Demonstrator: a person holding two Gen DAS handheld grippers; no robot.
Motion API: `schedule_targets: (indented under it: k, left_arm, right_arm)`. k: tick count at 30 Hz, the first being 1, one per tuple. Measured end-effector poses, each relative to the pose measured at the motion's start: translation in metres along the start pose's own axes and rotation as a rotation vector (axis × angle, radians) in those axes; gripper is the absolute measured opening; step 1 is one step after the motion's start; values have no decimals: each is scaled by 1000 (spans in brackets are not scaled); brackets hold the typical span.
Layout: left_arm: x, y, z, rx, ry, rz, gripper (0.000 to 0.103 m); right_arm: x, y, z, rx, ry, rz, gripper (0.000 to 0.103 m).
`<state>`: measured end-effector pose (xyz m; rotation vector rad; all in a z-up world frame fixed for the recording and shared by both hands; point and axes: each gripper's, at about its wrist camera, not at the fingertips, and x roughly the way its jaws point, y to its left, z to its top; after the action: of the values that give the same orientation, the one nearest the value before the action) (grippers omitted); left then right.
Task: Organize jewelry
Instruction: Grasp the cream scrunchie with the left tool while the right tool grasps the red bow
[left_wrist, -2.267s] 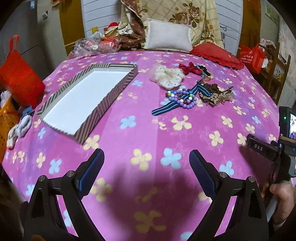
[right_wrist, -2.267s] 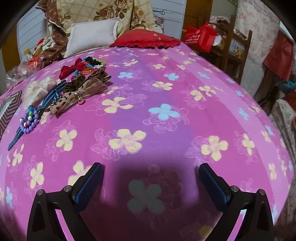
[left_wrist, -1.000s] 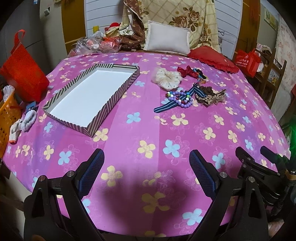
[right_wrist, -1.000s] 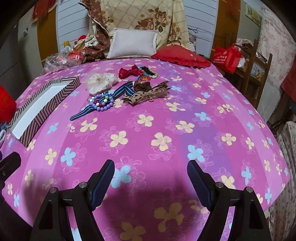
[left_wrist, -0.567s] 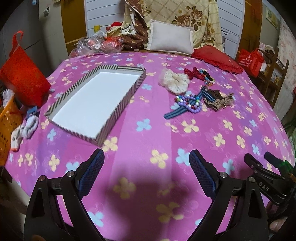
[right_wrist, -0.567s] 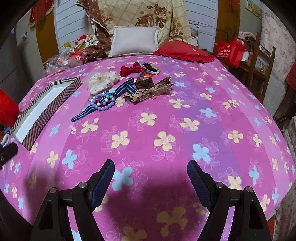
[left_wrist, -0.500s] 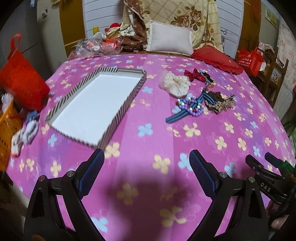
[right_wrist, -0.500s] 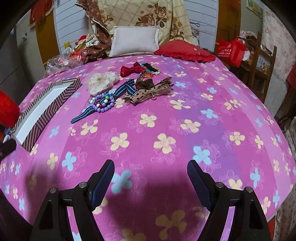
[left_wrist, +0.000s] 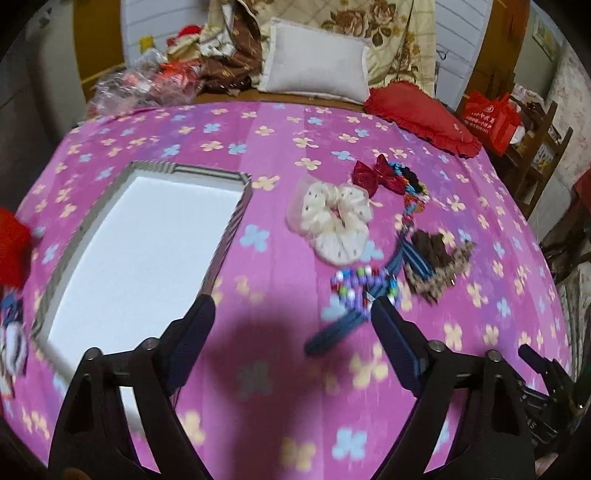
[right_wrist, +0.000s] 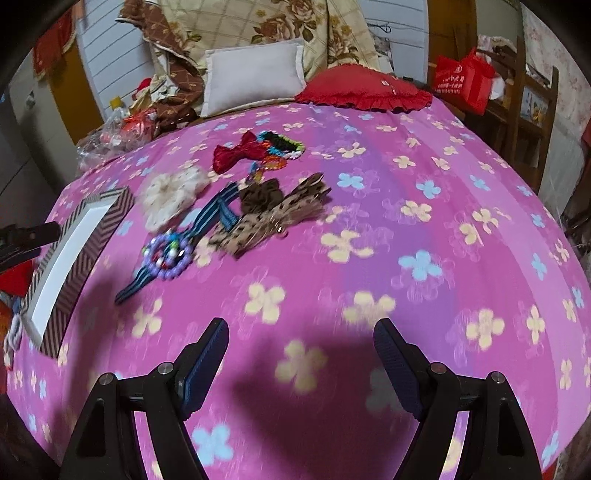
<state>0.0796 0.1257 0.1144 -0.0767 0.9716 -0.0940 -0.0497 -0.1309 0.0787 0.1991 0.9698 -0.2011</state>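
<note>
Approach phase, nothing grasped yet. Left gripper (left_wrist: 291, 325) spread wide, empty, hovering low over tabletop (left_wrist: 280, 369) between striped tray (left_wrist: 229, 236) and bead bracelet (left_wrist: 364, 286). Right gripper (right_wrist: 301, 349) likewise spread, empty, well short of accessory pile. Bracelet lies on blue striped ribbon (left_wrist: 343, 326), beside cream scrunchie (left_wrist: 336, 221); red bow (right_wrist: 236, 151) farther back. Advice: straddle bracelet rim only, avoid snagging ribbon beneath.
</note>
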Motion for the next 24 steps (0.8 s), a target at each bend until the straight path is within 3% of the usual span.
schedule_targets:
  k: [6,13,16,21,23,24]
  left_arm:
    - [58,0,46,9,33,-25,84]
    - [112,5,62,-27,72,-68,84]
    - [128,2,64,-28,94,-113,84]
    - [150,-8,71,-17,120,-145,84]
    - [157,-9,70,-24,139,-166,74]
    - [160,-10,70,-27,151,-169,52]
  right_arm:
    - [33,1,59,0,23,36,79]
    - [96,8,145,-10,67,86,78]
    - [120,17,174,4,95,160,67]
    - [152,57,207,-53,115,247,60]
    - [164,71,213,-70,138,285,57]
    - [171,79,217,-74,151,304,57]
